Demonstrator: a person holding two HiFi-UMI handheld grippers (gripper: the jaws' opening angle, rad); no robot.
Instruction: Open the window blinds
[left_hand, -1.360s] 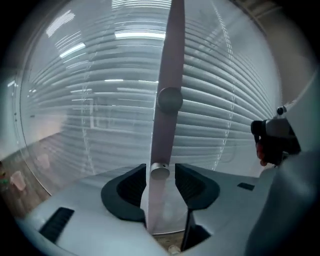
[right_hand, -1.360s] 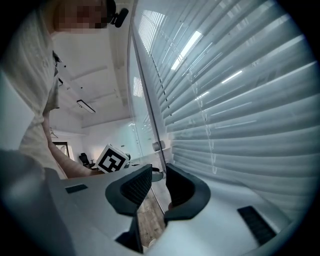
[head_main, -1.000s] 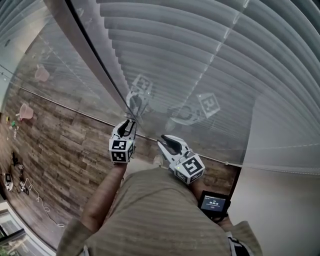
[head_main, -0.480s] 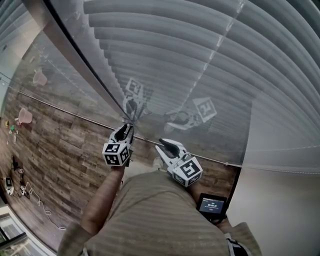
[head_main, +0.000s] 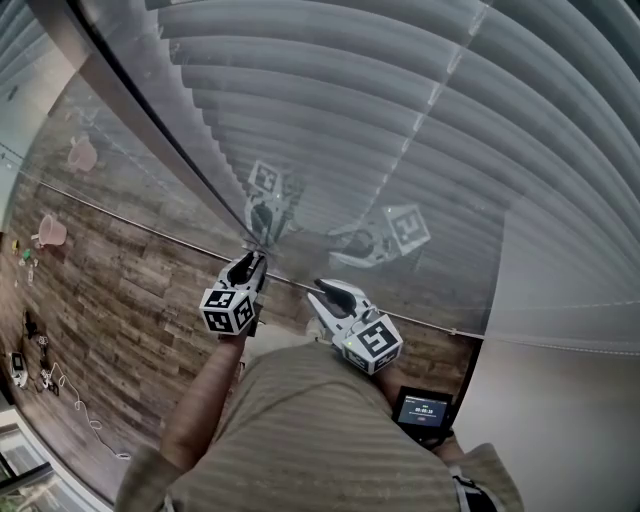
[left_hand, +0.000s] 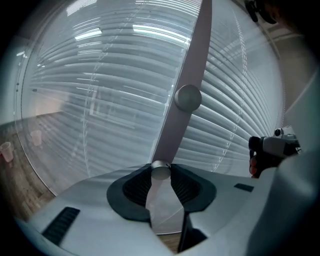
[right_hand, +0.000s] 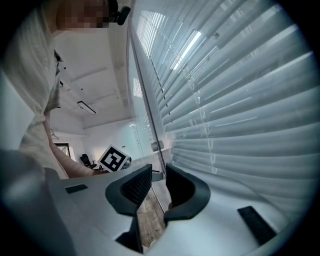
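White slatted blinds (head_main: 400, 110) hang shut behind a glass pane, split by a grey upright strip (left_hand: 192, 55). In the left gripper view, a small round silver knob (left_hand: 160, 170) on that strip sits between the dark pads, and both pads touch it. My left gripper (head_main: 247, 268) is shut on this knob, right at the glass. A second silver knob (left_hand: 188, 98) sits higher on the strip. My right gripper (head_main: 323, 293) hovers just to the right, close to the pane. It is open, and only floor and the strip's edge show in its gap (right_hand: 156, 186).
Both grippers are mirrored in the glass (head_main: 268, 196). A wood-plank floor (head_main: 120, 300) lies below, with pink cups (head_main: 50, 231) and cables (head_main: 45, 372) at the far left. A small device with a lit screen (head_main: 425, 408) hangs at the person's right side.
My left gripper has rolled about its own axis, so its marker cube shows a different face, while it stays on the knob. The right gripper has hardly moved.
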